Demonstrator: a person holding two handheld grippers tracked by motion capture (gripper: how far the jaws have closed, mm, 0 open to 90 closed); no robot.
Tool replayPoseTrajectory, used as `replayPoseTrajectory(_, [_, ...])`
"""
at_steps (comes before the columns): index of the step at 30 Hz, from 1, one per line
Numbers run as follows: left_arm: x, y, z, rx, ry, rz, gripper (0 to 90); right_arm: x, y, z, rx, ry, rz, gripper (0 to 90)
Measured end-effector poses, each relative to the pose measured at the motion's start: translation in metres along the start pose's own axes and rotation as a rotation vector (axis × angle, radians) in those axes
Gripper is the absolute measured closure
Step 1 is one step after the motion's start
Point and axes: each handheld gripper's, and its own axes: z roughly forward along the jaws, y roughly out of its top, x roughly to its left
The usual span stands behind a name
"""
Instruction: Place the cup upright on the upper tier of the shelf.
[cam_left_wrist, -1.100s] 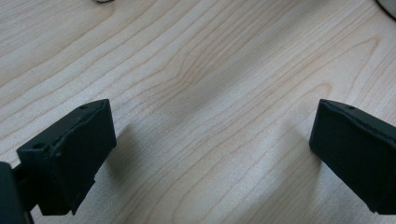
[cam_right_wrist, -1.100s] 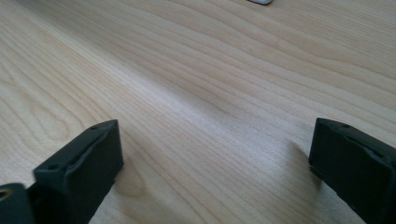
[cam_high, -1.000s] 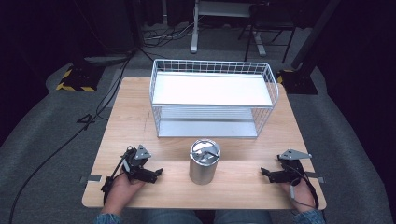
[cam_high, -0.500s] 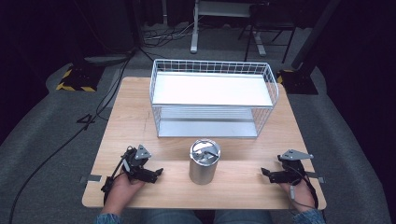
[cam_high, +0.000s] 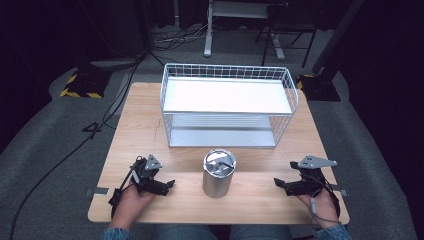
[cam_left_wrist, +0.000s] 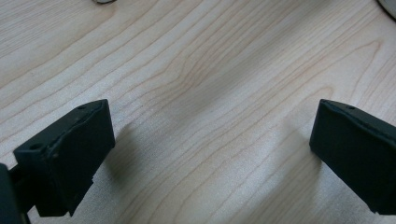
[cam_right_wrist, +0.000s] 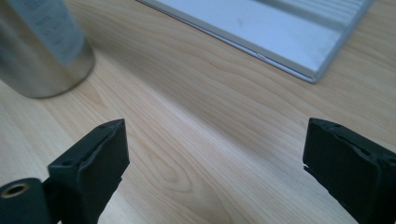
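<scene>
A dark room with grey carpet surrounds a pale wooden table with visible grain. At lower centre of the high view stands an upright metal canister, cylindrical, brushed and shiny, its lid on top. Just beyond it, toward the upper centre, sits a white wire basket with a flat white shelf. The left gripper rests at lower left, its black jaws spread wide over bare wood. The right gripper rests at lower right, jaws equally wide apart, well clear of the canister. Cables trail over the floor at the upper left. Nothing has shifted since the earlier frames.
</scene>
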Motion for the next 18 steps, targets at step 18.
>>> replayPoseTrajectory(18, [0.000,0.000,0.000,0.000,0.000,0.002,0.5,0.045,0.043,0.003,-0.044,0.125,-0.109,7.4])
